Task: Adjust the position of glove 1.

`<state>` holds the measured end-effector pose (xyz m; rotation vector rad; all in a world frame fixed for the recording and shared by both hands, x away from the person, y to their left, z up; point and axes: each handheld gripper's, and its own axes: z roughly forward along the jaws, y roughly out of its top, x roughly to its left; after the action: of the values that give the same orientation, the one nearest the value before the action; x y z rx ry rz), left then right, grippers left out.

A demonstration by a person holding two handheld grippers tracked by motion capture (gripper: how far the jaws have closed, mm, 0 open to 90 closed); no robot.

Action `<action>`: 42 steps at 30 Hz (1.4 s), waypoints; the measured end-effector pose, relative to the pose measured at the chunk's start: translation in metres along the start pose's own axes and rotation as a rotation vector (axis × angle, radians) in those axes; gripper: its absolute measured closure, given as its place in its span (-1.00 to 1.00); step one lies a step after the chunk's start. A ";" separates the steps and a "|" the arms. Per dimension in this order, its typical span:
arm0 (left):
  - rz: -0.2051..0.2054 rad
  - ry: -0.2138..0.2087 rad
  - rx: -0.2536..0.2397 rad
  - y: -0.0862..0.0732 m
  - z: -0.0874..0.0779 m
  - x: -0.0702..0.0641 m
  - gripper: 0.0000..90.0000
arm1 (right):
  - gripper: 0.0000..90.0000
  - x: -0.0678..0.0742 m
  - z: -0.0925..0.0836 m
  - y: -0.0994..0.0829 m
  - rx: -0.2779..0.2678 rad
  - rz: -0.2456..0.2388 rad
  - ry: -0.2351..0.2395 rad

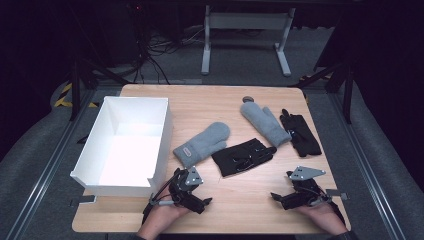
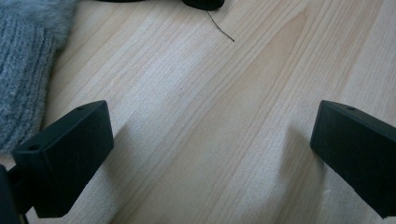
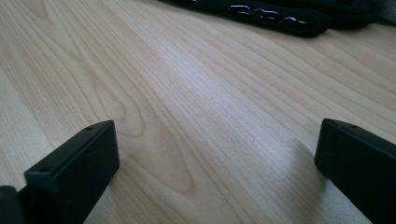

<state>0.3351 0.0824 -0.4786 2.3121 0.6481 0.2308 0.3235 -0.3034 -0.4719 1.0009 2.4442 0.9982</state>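
A white box [image 1: 125,145] sits on the left part of the wooden bench [image 1: 240,200]. It is open on top, and it is the landmark for everything else here.

Just right of the box's near corner is the left gripper [image 1: 192,192], held in a hand [image 1: 160,222] at the near edge of the bench. In the left gripper view its two black jaws stand wide apart. Nothing is between them, just bare wood. They hold nothing. It rests low over the bench, but I cannot tell if it touches the wood.

A little farther from the person than that gripper, right beside the box, lies a grey mitten [image 1: 202,144] with a small tag on its cuff. In the left gripper view this mitten [image 2: 28,65] lies just beside the left jaw.

Next to the right of the box comes a black glove [image 1: 242,156], lying flat and close to the grey mitten.

Farther right again is a second grey mitten [image 1: 265,122], and past it a second black glove [image 1: 300,132].

Farthest from the box, at the near right of the bench, is the right gripper [image 1: 287,197], held in the other hand [image 1: 325,217]. Its jaws are wide apart too, with bare wood between them. It holds nothing. In the right gripper view the first black glove [image 3: 271,16] lies ahead of it, well apart.
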 end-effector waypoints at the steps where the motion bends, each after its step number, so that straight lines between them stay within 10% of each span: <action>1: 0.000 0.000 0.000 0.000 0.000 0.000 -1.00 | -1.00 0.000 0.000 0.000 0.000 0.000 0.000; 12: -0.010 -0.007 0.049 0.010 -0.001 -0.002 -0.85 | -1.00 0.000 0.000 0.000 0.000 -0.001 0.001; 30: -0.015 -0.023 -0.003 0.047 0.000 0.009 -0.63 | -1.00 0.000 0.000 0.000 0.000 -0.002 0.002; 42: -0.009 0.051 -0.029 0.076 0.005 0.031 -0.53 | -1.00 0.000 0.000 0.000 0.001 -0.002 0.003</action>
<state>0.3930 0.0477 -0.4309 2.2816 0.6755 0.2937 0.3238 -0.3033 -0.4719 0.9983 2.4470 0.9990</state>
